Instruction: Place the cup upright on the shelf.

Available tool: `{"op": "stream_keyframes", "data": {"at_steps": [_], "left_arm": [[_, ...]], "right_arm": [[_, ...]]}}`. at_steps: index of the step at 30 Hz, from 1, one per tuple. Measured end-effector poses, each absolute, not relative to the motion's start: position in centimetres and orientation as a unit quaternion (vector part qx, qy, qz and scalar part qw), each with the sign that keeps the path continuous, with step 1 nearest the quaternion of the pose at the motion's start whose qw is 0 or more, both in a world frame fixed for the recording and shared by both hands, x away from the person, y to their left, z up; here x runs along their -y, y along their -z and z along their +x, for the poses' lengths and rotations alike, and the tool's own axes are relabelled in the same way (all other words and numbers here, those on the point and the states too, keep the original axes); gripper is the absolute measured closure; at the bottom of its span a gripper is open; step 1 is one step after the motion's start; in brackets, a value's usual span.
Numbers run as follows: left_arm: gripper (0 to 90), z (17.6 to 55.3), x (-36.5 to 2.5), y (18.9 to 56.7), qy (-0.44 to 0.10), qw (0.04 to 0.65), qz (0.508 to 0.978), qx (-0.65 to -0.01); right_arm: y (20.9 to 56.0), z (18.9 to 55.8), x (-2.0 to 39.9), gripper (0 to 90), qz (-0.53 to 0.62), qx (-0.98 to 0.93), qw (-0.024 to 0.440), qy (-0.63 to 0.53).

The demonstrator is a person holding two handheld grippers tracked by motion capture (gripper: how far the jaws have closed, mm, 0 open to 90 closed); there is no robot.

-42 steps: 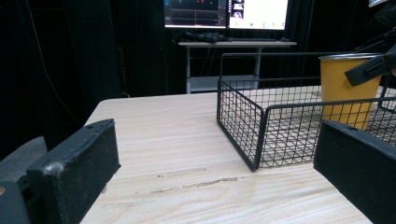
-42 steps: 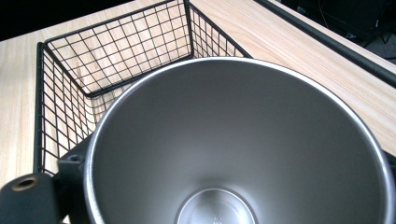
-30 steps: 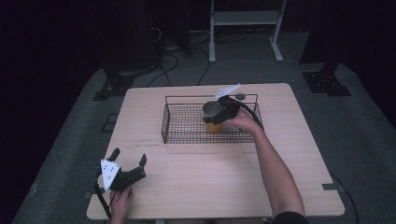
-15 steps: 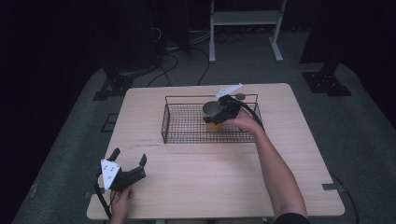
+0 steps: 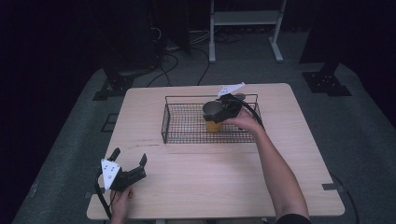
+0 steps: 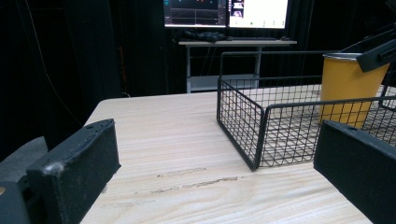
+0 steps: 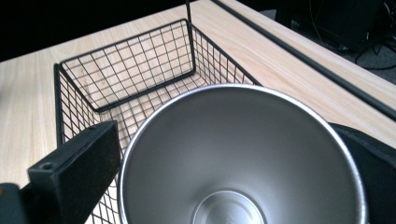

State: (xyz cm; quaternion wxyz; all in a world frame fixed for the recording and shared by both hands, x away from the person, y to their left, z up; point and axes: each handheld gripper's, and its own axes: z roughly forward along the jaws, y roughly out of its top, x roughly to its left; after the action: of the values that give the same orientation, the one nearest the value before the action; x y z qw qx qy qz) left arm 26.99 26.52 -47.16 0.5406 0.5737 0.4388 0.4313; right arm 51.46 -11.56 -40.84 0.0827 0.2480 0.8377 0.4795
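My right gripper (image 5: 223, 110) has its jaws clamped on the cup (image 5: 212, 116), which stands upright in the right part of the basket (image 5: 187, 122). My left gripper (image 5: 128, 164) rests at the near left, jaws apart, holding nothing.

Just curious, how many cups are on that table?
1: a yellow cup with a steel inside stands in the wire basket, with the right gripper at its rim.

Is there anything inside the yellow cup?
Empty. The right gripper view looks straight down into the cup and shows only its bare shiny metal bottom.
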Motion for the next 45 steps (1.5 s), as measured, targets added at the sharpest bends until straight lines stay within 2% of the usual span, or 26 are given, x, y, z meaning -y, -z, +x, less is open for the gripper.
{"op": "stream_keyframes", "data": {"at_steps": [29, 45], "left_arm": [[0.0, 27.0, -26.5, 47.2, -0.431, 0.541, 0.575, -0.438], [0.0, 27.0, -26.5, 47.2, -0.432, 0.540, 0.575, -0.437]], "right_arm": [[37.4, 50.1, 13.4, 0.0, 0.245, -0.801, 0.098, -0.537], [36.8, 48.9, 15.1, 0.0, 0.244, -0.796, 0.099, -0.545]]}}
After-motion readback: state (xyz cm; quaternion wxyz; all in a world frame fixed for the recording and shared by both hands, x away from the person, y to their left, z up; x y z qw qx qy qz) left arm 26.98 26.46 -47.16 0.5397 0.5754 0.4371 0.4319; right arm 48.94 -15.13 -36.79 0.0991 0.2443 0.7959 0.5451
